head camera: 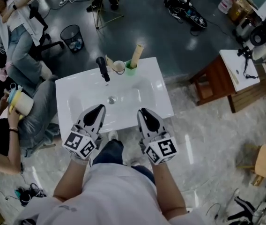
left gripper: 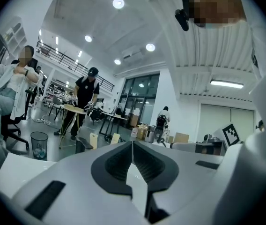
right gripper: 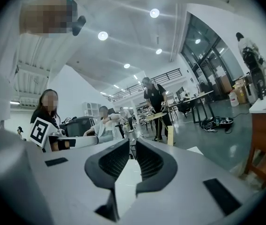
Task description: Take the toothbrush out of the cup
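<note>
Toothbrush (head camera: pixel 137 54) is leaning in the green cup (head camera: pixel 130 70) at the far rim of the basin (head camera: pixel 77 97), probably light, stiff and best pinched on its exposed upper end, while left gripper (head camera: pixel 99 108) and right gripper (head camera: pixel 144 111) are hovering empty, jaws together

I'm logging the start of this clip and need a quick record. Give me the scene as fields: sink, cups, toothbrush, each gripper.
sink: white basin, black tap at its back edge
green cup: on the back edge, right of the tap, next to a white cup
toothbrush: standing in the green cup, leaning slightly
left gripper: fingers shut, empty, near the sink's front edge
right gripper: fingers shut, empty, near the front edge
task state: toothbrush not yet taken out
</note>
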`<state>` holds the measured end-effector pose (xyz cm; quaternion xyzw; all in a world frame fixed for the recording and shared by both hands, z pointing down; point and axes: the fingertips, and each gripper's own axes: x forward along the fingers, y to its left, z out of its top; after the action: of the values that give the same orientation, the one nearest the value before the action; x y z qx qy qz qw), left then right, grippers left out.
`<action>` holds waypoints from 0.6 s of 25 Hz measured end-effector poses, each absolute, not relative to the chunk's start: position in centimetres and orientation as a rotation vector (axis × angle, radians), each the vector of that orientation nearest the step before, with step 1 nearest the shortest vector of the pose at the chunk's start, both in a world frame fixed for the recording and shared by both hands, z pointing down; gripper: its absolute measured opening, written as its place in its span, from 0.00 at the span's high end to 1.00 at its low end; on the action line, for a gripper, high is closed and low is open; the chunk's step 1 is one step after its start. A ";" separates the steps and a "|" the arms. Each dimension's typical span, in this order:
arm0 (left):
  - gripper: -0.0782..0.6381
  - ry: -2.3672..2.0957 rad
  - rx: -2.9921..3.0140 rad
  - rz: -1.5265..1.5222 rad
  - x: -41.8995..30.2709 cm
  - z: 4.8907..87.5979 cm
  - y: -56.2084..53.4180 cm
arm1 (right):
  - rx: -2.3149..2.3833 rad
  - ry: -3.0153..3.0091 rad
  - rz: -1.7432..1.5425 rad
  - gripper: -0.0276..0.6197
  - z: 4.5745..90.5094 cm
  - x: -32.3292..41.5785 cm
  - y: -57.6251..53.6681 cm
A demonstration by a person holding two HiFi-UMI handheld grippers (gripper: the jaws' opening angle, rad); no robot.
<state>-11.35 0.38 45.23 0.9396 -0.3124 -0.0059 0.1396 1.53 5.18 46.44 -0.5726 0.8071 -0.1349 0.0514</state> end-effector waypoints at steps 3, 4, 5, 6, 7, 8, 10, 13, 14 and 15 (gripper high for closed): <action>0.86 -0.892 2.713 -0.007 -12.2 45.5 -3.5 | -1.762 2.454 -0.415 0.91 46.5 0.7 1.3; 0.86 -0.886 2.713 -0.007 -12.5 45.3 -4.7 | -1.769 2.456 -0.414 0.91 46.4 0.4 0.1; 0.86 -0.880 2.713 -0.008 -12.8 45.2 -5.8 | -1.776 2.458 -0.413 0.91 46.2 0.1 -1.1; 0.86 -0.874 2.714 -0.010 -13.2 44.9 -6.8 | -1.782 2.459 -0.413 0.91 46.0 -0.2 -2.2; 0.86 -0.867 2.716 -0.012 -13.5 44.6 -7.7 | -1.786 2.460 -0.413 0.91 45.8 -0.6 -3.2; 0.86 -0.861 2.718 -0.015 -13.9 44.4 -8.6 | -1.789 2.460 -0.413 0.91 45.5 -0.9 -4.1; 0.86 -0.856 2.717 -0.021 -14.7 44.1 -10.1 | -1.798 2.456 -0.411 0.90 45.1 -1.5 -5.5; 0.86 -0.863 2.709 -0.025 -15.8 43.8 -11.7 | -1.820 2.441 -0.410 0.90 44.7 -2.0 -6.9; 0.86 -0.866 2.707 -0.025 -16.0 43.7 -12.0 | -1.826 2.437 -0.410 0.90 44.7 -2.0 -7.3; 0.86 -0.869 2.706 -0.025 -16.2 43.6 -12.3 | -1.829 2.435 -0.410 0.90 44.6 -2.1 -7.7</action>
<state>-16.16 -12.30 43.60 0.9413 -0.3025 -0.0087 0.1493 -2.09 -7.65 44.58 -0.5948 0.7920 -0.1333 0.0342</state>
